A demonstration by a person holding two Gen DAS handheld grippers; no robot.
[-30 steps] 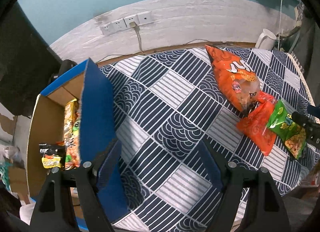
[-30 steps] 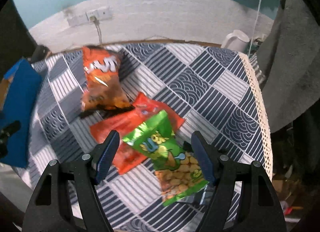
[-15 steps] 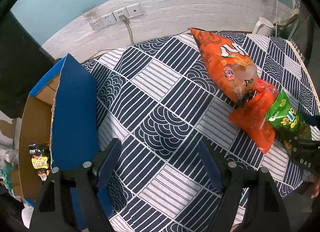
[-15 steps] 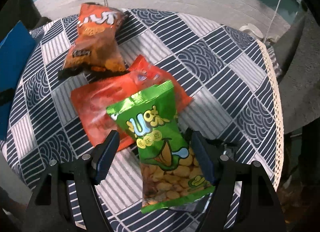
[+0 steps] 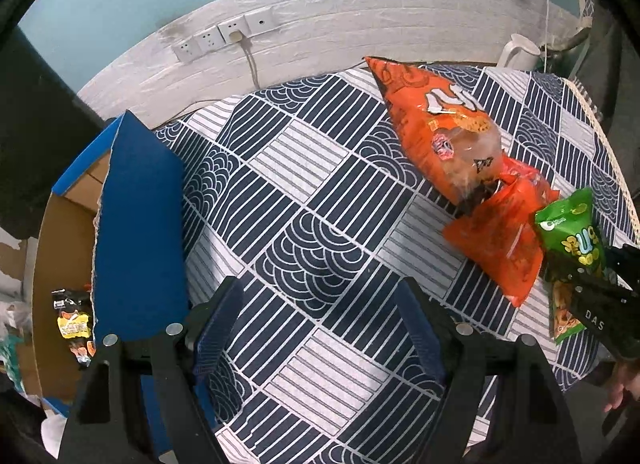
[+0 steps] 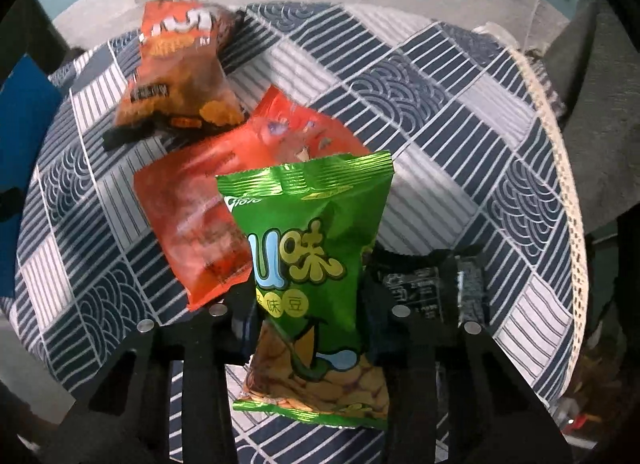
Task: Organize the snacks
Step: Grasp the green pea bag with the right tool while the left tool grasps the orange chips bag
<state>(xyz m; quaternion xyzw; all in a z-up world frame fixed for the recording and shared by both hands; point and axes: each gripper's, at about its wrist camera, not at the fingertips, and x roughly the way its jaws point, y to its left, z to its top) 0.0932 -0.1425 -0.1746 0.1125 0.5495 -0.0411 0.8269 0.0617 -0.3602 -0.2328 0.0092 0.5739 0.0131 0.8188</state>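
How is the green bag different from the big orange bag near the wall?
The green bag is smaller; the orange bag is larger. The green bag sits between the right tongs, which have just been closing on it; the orange bag lies free on the tablecloth. The green bag overlaps the red bag; the orange bag only meets its far end. Both are sealed snack bags.

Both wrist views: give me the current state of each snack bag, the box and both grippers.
Green snack bag: pinched by right gripper, whose jaws just closed.
Red bag: flat on tablecloth, partly under green bag.
Orange bag: lying untouched.
Cardboard box: open, holds a snack packet.
Left gripper: open, empty.
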